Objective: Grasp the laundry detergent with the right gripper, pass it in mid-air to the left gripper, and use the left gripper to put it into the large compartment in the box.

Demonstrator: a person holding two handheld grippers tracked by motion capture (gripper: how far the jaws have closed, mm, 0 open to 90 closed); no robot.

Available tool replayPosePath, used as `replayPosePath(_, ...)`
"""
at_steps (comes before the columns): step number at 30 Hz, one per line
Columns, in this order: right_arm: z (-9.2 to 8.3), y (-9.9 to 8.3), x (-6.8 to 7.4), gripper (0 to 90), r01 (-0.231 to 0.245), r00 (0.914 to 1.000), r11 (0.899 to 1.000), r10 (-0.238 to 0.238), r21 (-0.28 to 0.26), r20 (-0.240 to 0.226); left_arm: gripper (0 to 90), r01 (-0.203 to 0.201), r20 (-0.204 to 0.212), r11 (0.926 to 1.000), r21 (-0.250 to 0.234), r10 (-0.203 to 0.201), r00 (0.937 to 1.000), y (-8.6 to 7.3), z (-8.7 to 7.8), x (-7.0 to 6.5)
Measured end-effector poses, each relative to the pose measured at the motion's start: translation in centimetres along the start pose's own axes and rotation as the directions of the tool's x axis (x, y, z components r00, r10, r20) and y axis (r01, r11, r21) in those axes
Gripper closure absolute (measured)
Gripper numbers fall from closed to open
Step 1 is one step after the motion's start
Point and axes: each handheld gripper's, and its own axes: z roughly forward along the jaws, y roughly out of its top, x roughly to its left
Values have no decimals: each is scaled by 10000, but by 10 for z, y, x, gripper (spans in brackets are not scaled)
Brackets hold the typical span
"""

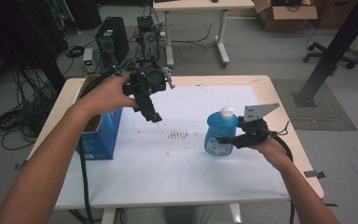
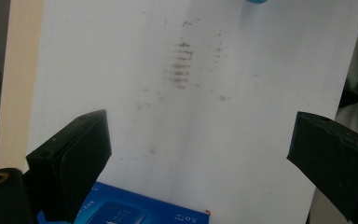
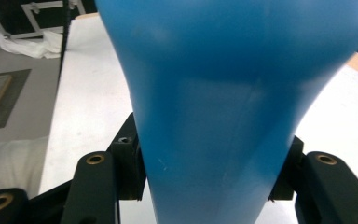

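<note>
now, step in hand: we are judging this as a carry. we are holding the blue bottle by its side in the right gripper, over the white sheet on the right part of the table.
right jaws: they are clamping the bottle's narrow waist, one pad on each side, as the right gripper view shows.
left gripper: we are holding it up in the air near the blue box, pointing down toward the sheet. in the left gripper view its jaws are standing wide with nothing between them.
where the bottle is: upright, white cap on top, well apart from the box. we cannot tell whether its base is touching the sheet or hanging just above it.
next move: in our judgement we are needing a place to take the bottle, likely toward the box at the left edge. this is calling for keeping it upright and the grip firm, since the waist looks smooth.
count: one bottle, one cap, one box, two grippers, one stained patch on the sheet.
</note>
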Motion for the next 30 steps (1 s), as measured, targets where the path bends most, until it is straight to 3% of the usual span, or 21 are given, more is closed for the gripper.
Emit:
replayPosePath(13,7,22,7,444,439,9951,9990,-436,17,-884,60,-226,119,9997,68,226,9997,6,-7,-16)
replayPosePath(30,26,49,14,444,912,9804,9957,-924,-146,-1741,60,-586,519,9983,10,584,9969,15,-14,-34)
